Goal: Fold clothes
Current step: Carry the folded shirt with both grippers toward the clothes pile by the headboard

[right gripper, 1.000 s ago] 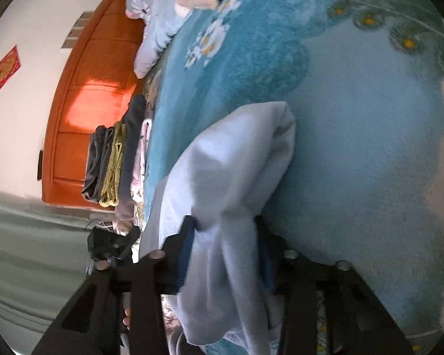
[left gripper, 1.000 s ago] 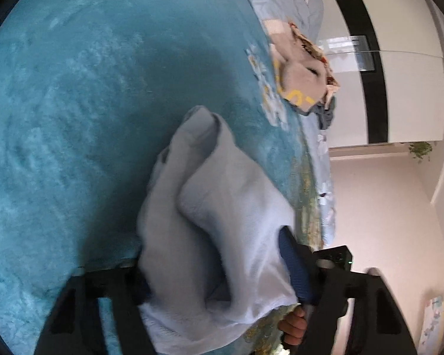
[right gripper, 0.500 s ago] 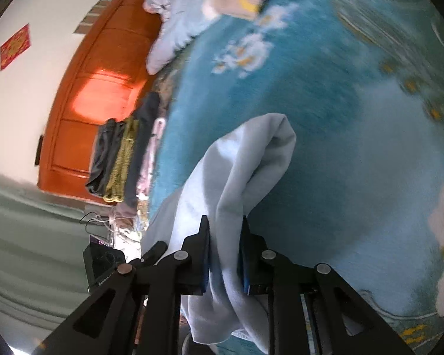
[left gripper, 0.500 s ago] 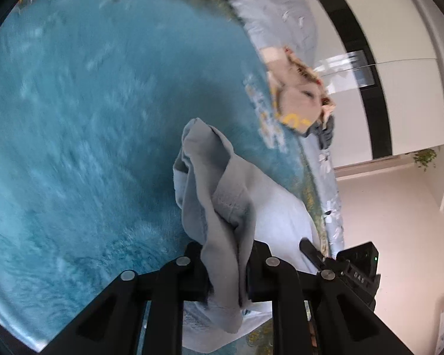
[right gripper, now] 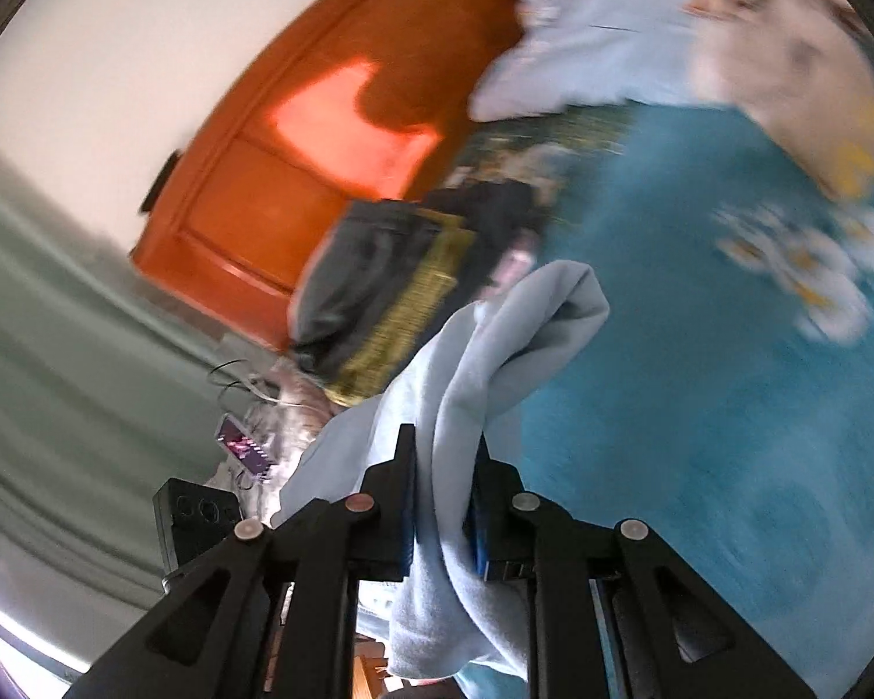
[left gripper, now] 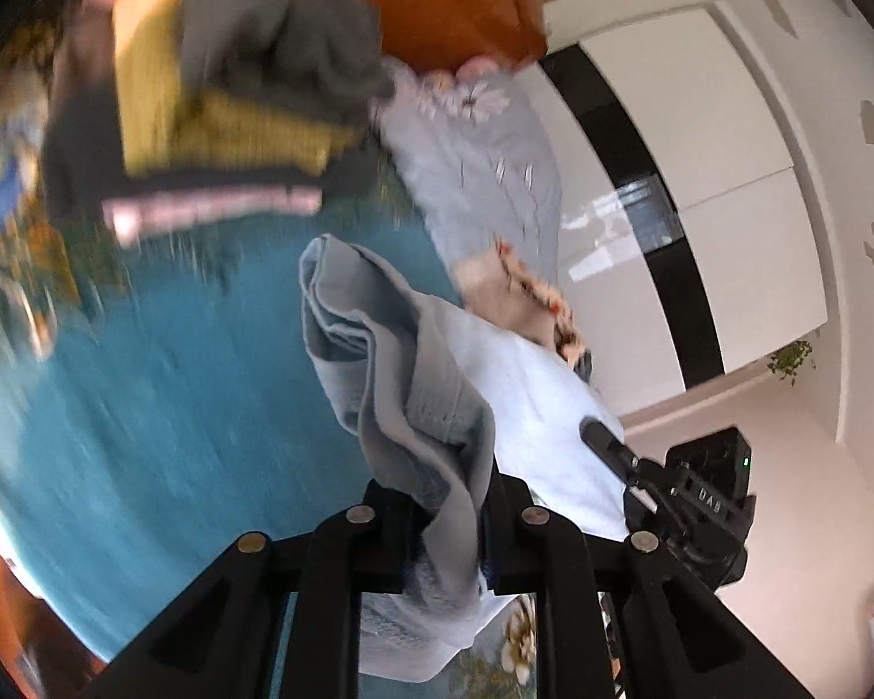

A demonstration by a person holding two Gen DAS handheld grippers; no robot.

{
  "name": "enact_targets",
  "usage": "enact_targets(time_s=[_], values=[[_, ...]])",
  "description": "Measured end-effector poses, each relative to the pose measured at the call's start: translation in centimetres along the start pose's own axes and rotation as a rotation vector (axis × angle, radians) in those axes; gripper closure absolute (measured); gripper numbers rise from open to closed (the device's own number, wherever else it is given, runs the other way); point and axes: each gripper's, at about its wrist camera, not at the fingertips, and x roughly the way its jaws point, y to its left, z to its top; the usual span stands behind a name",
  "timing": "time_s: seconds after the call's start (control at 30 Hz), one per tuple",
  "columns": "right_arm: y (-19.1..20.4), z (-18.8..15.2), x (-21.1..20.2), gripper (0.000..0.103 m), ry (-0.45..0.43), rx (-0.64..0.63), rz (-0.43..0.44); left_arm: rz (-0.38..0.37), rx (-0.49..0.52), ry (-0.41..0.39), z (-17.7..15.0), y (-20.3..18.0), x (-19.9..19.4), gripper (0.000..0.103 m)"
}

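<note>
Both tongs, left point(left gripper: 446, 501) and right point(right gripper: 440, 501), are clamped on the pale blue garment point(left gripper: 402, 384), held up over the teal bed point(left gripper: 145, 408)

You're in a home bedroom. A teal bedspread point(right gripper: 699, 384) runs up to an orange wooden headboard point(right gripper: 297, 163); pillows point(left gripper: 478, 157) lie against it

1. Your left gripper point(left gripper: 451, 501) points forward with its jaws drawn nearly together, pinching a bunched fold of the pale grey garment point(left gripper: 413, 384).
2. Your right gripper point(right gripper: 443, 489) has its jaws close, blue pads point(right gripper: 479, 515) pressed against the same garment on either side.
3. In the left wrist view your right gripper sits just beside, lower right.
</note>
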Motion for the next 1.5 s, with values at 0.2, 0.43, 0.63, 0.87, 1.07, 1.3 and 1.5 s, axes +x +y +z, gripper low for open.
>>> enact_targets(time_s=[0.2,0.43,0.63,0.87,1.07,1.3,1.5], values=[[7.2,6.3,5.7,0.088,0.053,-0.130,0.061,0.012,0.012,-0.115,7.0,0.2,-5.0,0.084],[13.5,13.1,12.1,0.088,0.086,-0.227,0.076,0.032,0.027,-0.175,14.3,0.6,-7.1,0.084],[16.4,18.3,18.4,0.088,0.131,-0.287,0.053,0.024,-0.003,-0.219,20.5,2.8,-7.9,0.084],[17.2,22.7,25.7,0.088,0.199,-0.354,0.027,0.033,-0.031,-0.246,24.5,6.4,-6.1,0.084],[13.6,24.4,30.2,0.088,0.242,-0.322,-0.017,0.010,-0.083,-0.213,24.4,10.8,-3.7,0.084],[9.2,24.3,33.1,0.088,0.263,-0.248,-0.043,0.020,-0.094,-0.220,22.8,13.1,-2.2,0.082],[8.1,24.1,33.1,0.085,0.251,-0.215,-0.021,0.018,-0.079,-0.214,22.5,12.9,-3.2,0.076]])
